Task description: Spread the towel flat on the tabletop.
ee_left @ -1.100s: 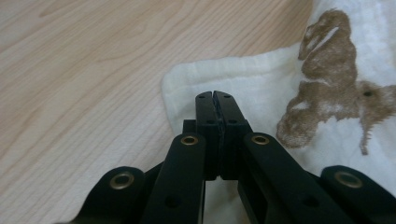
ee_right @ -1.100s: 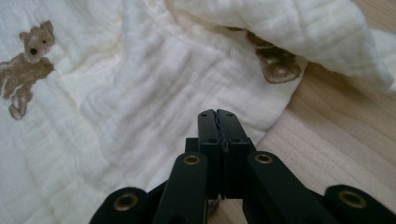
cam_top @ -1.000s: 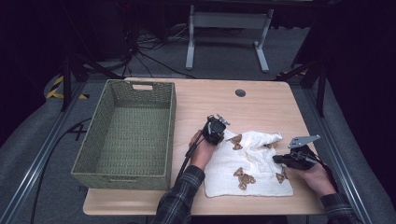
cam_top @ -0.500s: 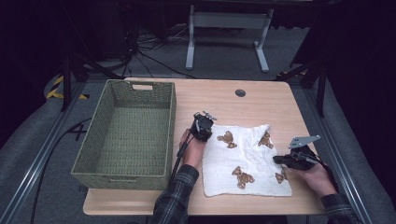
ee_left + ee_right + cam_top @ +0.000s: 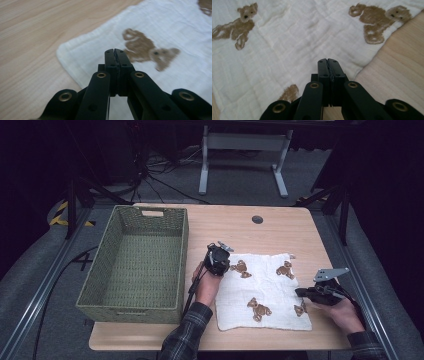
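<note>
A white cloth (image 5: pixel 265 290) printed with brown teddy bears lies spread flat on the wooden table (image 5: pixel 240 227). My left gripper (image 5: pixel 224 266) sits at the cloth's far left corner. In the left gripper view its jaws (image 5: pixel 114 51) are shut just above the cloth (image 5: pixel 175 30), with nothing seen between them. My right gripper (image 5: pixel 298 292) rests at the cloth's right edge, near the front corner. Seen in the right gripper view, it (image 5: pixel 327 60) is also shut, tips over the cloth (image 5: pixel 287 50) beside the bare wood.
A large green woven basket (image 5: pixel 130 312) stands empty on the left half of the table, close to my left hand. A small round hole (image 5: pixel 257 219) marks the far part of the tabletop. Beyond the table are cables and a metal stand.
The cloth was bunched at its far edge a second ago and now lies flat. My left gripper moved leftward along that edge. The right gripper stayed where it was.
</note>
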`<state>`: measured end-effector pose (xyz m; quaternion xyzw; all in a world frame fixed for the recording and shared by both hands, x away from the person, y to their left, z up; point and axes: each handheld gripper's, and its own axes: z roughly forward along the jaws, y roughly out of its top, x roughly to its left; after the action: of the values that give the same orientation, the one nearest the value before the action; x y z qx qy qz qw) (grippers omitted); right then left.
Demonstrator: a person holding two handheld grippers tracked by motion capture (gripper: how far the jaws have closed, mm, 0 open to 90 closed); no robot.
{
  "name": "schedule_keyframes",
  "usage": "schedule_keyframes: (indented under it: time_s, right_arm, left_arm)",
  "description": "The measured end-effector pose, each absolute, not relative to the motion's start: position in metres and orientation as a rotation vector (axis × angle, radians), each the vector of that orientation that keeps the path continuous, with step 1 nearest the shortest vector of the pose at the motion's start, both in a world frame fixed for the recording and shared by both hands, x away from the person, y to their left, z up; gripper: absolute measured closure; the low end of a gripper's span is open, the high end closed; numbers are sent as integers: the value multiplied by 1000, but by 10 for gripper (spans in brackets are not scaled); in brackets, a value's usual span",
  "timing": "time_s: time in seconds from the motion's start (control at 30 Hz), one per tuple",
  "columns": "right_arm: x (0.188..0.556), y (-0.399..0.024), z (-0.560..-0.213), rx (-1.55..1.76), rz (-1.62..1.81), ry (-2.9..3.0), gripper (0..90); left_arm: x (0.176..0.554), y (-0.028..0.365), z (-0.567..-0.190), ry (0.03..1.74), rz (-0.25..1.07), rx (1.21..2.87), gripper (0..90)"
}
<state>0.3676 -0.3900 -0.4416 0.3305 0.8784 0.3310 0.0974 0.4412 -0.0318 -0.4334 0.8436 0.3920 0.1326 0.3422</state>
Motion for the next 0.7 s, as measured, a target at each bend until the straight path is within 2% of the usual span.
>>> schedule_keyframes:
  time_s: [0.27, 0.47, 0.7]
  right_arm:
    - [359, -387, -445, 944, 953, 2637, 896]
    - [357, -387, -447, 949, 940, 2645, 896]
    - [353, -391, -447, 960, 950, 2652, 896]
  left_arm:
    - [398, -34, -443, 934, 278, 2261, 896]
    - [390, -34, -454, 905, 230, 2316, 896]
    - [386, -36, -456, 887, 198, 2306, 896]
